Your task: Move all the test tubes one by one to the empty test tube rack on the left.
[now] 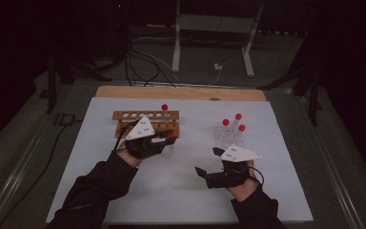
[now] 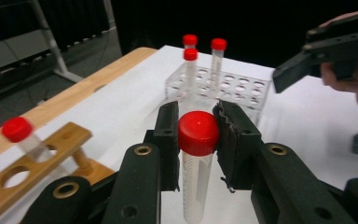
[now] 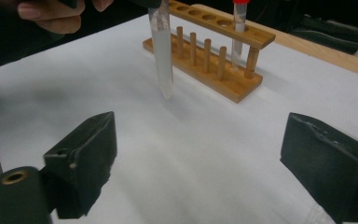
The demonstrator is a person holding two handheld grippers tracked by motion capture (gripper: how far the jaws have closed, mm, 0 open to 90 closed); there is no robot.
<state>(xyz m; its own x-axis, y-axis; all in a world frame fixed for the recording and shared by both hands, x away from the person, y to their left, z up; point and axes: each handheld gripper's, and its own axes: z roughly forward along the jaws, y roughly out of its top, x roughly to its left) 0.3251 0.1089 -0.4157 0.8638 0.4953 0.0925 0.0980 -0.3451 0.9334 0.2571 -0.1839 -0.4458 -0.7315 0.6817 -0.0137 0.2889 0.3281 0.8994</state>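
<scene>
My left gripper (image 1: 169,137) (image 2: 198,126) is shut on a clear test tube (image 2: 196,186) just below its red cap, and holds it upright above the white sheet. It hangs just in front of the wooden rack (image 1: 124,115) (image 2: 51,154) (image 3: 214,51), near the rack's right end. One red-capped tube (image 1: 165,108) (image 3: 239,23) stands in that rack. The held tube (image 3: 162,51) hangs with its tip off the sheet. My right gripper (image 1: 208,161) (image 3: 209,154) is open wide with nothing between its jaws, low over the sheet in front of the clear plastic rack (image 1: 228,136) (image 2: 242,88).
Three red-capped tubes (image 1: 225,122) stand in the clear rack. A white sheet (image 1: 181,191) covers the table, and a wooden strip (image 1: 181,92) shows along its far edge. Beyond it stand a metal frame (image 1: 212,28) and floor cables (image 1: 143,67).
</scene>
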